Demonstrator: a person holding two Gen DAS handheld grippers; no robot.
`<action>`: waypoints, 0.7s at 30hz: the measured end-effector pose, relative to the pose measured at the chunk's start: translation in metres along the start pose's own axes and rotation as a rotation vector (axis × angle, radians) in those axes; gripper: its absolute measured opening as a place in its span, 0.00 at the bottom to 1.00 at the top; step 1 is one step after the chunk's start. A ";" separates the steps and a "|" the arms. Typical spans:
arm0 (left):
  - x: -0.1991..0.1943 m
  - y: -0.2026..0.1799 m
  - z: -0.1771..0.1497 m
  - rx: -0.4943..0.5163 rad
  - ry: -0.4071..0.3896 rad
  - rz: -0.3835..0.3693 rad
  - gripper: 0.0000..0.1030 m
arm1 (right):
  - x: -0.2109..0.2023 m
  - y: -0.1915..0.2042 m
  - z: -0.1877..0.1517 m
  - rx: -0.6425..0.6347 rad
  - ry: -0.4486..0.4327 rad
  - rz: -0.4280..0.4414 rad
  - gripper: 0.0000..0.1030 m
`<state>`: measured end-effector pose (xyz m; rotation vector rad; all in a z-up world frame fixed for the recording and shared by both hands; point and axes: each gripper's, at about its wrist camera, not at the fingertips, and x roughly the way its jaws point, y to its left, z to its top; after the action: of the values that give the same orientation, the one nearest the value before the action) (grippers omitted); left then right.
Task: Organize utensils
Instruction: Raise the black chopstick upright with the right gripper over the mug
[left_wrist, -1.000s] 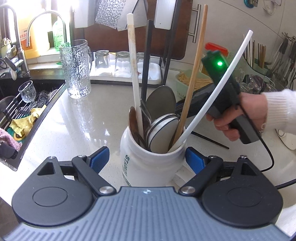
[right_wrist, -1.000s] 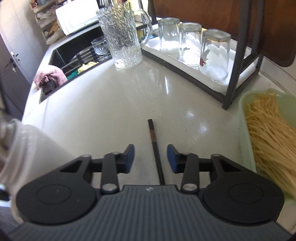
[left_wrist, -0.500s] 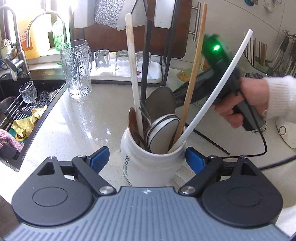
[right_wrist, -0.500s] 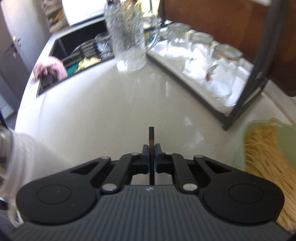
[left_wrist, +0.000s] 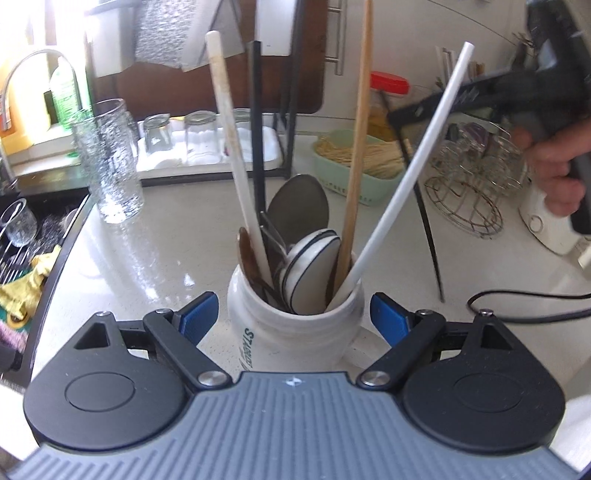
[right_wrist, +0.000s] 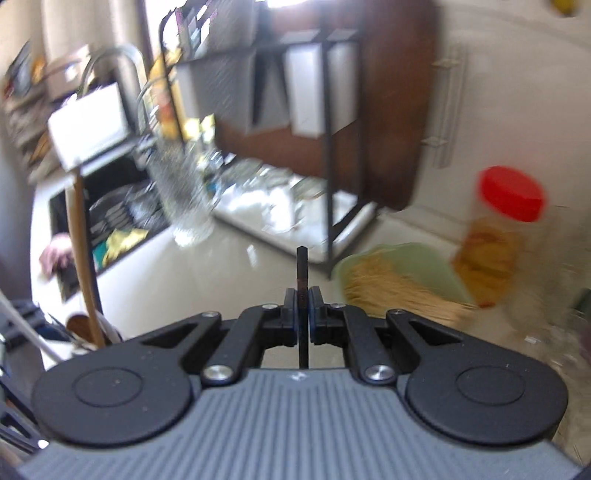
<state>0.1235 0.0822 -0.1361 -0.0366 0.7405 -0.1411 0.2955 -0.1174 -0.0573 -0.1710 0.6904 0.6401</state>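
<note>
A white ceramic crock (left_wrist: 295, 328) stands on the counter between the open blue fingers of my left gripper (left_wrist: 291, 317); whether the pads touch it is unclear. It holds spoons (left_wrist: 310, 273), white, black and wooden chopsticks (left_wrist: 356, 140). My right gripper (right_wrist: 302, 301) is shut on a black chopstick (right_wrist: 301, 269) and holds it up in the air. That chopstick (left_wrist: 424, 218) hangs steeply to the right of the crock in the left wrist view, under the right gripper (left_wrist: 417, 114). The crock's rim (right_wrist: 88, 328) shows low at the left in the right wrist view.
A glass pitcher (left_wrist: 110, 166) and upturned glasses on a white tray (left_wrist: 207, 147) stand behind the crock. A green tub of noodles (left_wrist: 354, 158), a red-lidded jar (right_wrist: 498, 236), a wire rack (left_wrist: 469, 184) and a sink (left_wrist: 26, 236) surround it. A cable (left_wrist: 524, 317) lies at the right.
My right gripper closed on the black chopstick lying on the counter and lifted it off, tilting up and to the right. The left gripper stayed around the crock.
</note>
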 end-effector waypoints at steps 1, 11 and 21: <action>0.001 0.001 0.000 0.012 0.001 -0.012 0.89 | -0.009 -0.001 0.001 0.017 -0.023 -0.015 0.08; 0.004 0.009 0.002 0.076 -0.005 -0.082 0.89 | -0.055 0.015 0.004 0.092 -0.172 -0.092 0.08; -0.002 0.009 0.002 0.129 -0.017 -0.113 0.89 | -0.084 0.038 0.020 0.099 -0.248 -0.113 0.08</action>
<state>0.1246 0.0917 -0.1341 0.0434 0.7109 -0.2957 0.2335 -0.1214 0.0144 -0.0374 0.4689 0.5071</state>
